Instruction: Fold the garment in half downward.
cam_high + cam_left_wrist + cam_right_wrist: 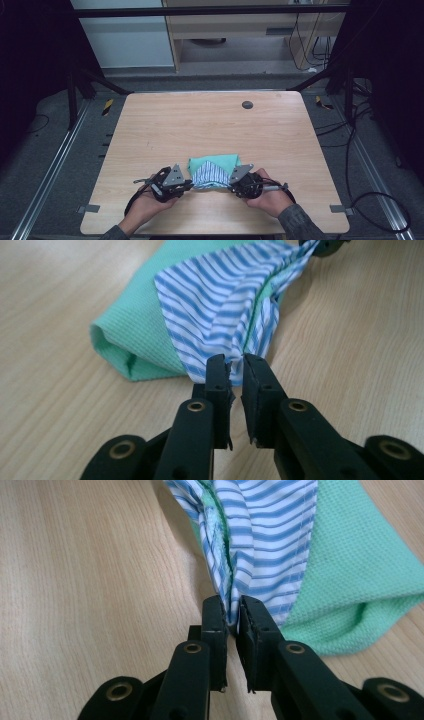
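Note:
A folded cloth (pixel 214 169), mint green with a blue-and-white striped side, lies near the table's front edge. My left gripper (pixel 190 184) is at its left end and my right gripper (pixel 229 186) at its right end, each held in a hand. In the left gripper view the jaws (pixel 235 367) stand a narrow gap apart with a striped corner of the cloth (pixel 215 305) between their tips. The right gripper (pixel 232 609) looks the same, its jaws slightly parted around the cloth's (pixel 280 530) striped edge. The striped layer is tented up between the two grippers.
The wooden table (pixel 210 125) has a small dark round cap (pixel 247 104) near its far edge. Black frame posts stand at the far corners, and cables lie on the floor to the right.

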A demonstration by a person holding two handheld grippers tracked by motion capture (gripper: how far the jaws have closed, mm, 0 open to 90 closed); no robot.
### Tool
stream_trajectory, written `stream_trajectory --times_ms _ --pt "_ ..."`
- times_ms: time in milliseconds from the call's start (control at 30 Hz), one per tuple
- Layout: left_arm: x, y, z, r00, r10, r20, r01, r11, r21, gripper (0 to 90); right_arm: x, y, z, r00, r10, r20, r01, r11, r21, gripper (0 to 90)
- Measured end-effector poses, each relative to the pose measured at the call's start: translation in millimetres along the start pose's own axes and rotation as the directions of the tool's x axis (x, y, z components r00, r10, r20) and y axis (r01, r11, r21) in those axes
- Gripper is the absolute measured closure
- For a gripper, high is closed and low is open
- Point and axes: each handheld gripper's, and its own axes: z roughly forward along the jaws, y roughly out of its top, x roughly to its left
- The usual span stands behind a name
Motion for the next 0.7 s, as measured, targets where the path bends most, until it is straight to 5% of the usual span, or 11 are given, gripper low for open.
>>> stream_trajectory --times_ms 133,267,467,700 --pt "5.2 9.3 1.8 0.9973 -0.009 -0.073 0.007 0.9996 -0.029 68.0 0.5 -2.5 -3.2 1.0 0.006 -0.001 -0.006 1.0 0.003 79.4" --pt "9.8 12.3 12.9 0.996 -0.028 -0.084 0.025 0.9991 -0.034 61.9 0.5 -5.4 -5.9 0.9999 0.013 -0.008 -0.013 1.0 0.002 76.0" --pt "2.1 6.8 19.7 0.9986 0.012 -0.051 -0.01 0.9994 0.033 58.9 -2.9 -13.5 -15.3 0.9981 0.056 0.023 -0.056 0.998 -0.004 53.9" --pt "13.0 10.8 5.7 0.9956 -0.029 -0.089 0.029 0.9995 0.008 41.9 -22.2 -25.6 -27.0 0.9799 0.157 0.123 -0.153 0.987 -0.047 22.0"
